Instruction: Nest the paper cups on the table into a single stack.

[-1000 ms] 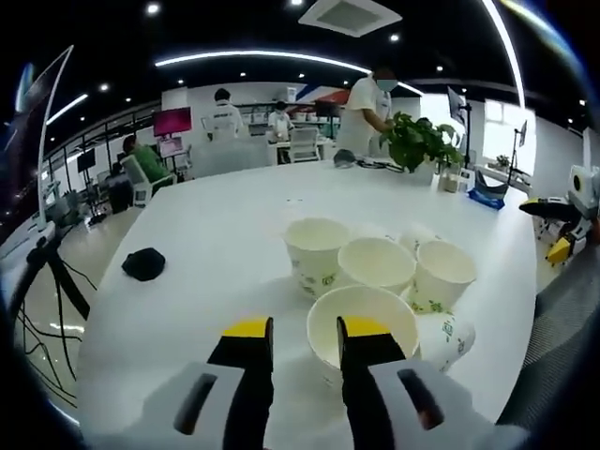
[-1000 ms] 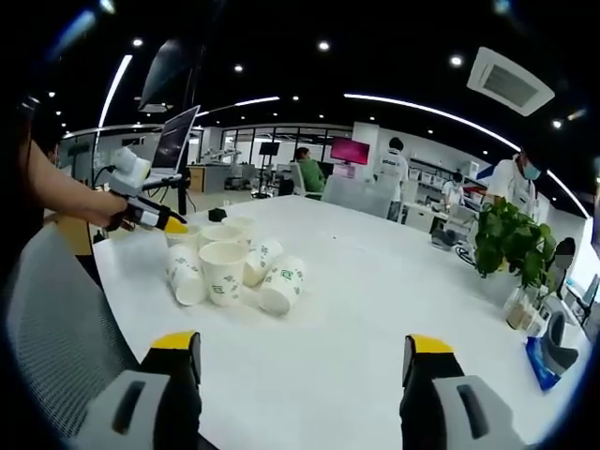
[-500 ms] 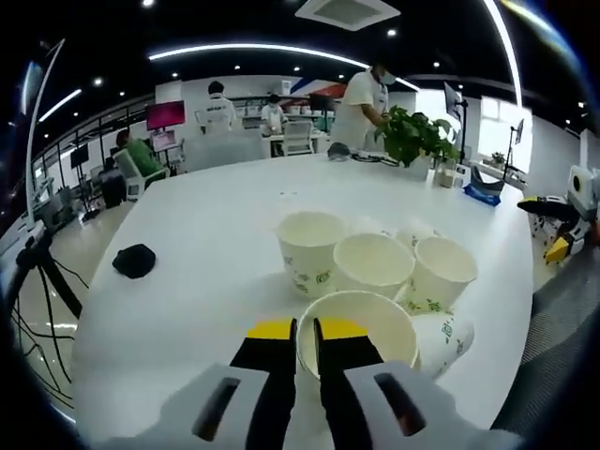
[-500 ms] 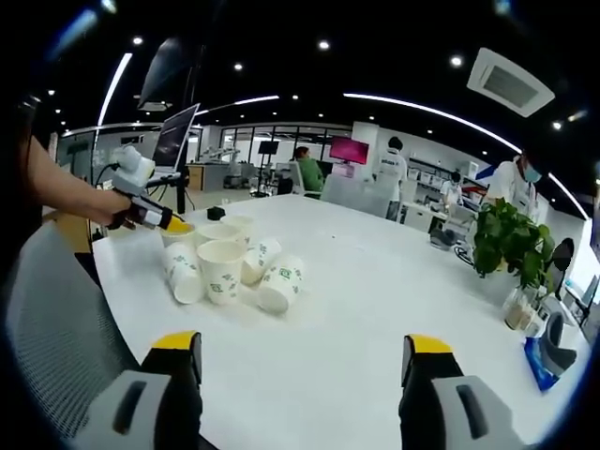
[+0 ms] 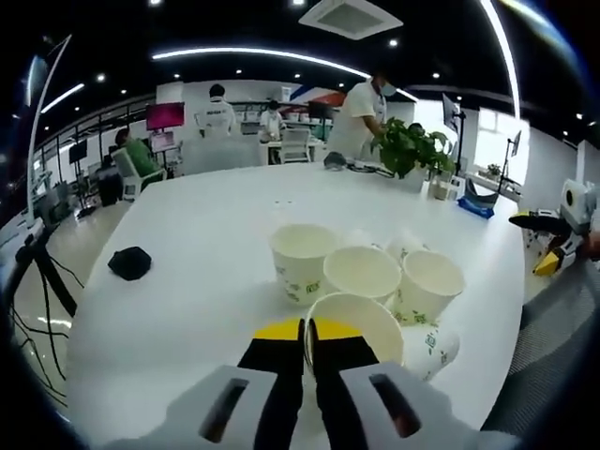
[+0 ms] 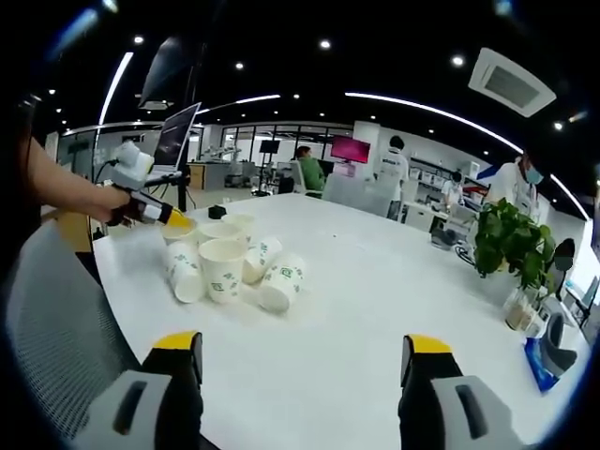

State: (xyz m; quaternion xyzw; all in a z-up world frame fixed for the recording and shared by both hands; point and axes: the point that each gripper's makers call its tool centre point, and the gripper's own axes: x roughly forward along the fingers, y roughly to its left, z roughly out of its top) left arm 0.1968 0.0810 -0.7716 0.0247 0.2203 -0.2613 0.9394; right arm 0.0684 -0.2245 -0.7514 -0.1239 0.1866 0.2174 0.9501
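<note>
Several white paper cups with green print cluster on the white table. Three stand upright: one at the left, one in the middle, one at the right. Another cup lies on its side. My left gripper is shut on the near rim of the closest upright cup. In the right gripper view the same cluster sits far left, with the left gripper held at it by a hand. My right gripper hangs open over bare table, well away from the cups.
A small black object lies on the table's left side. A potted plant and desk items stand at the far end. A grey chair back is near the table edge. People work at desks beyond.
My left gripper's jaws have shut onto the near wall of the closest cup. The right gripper has stayed open and still.
</note>
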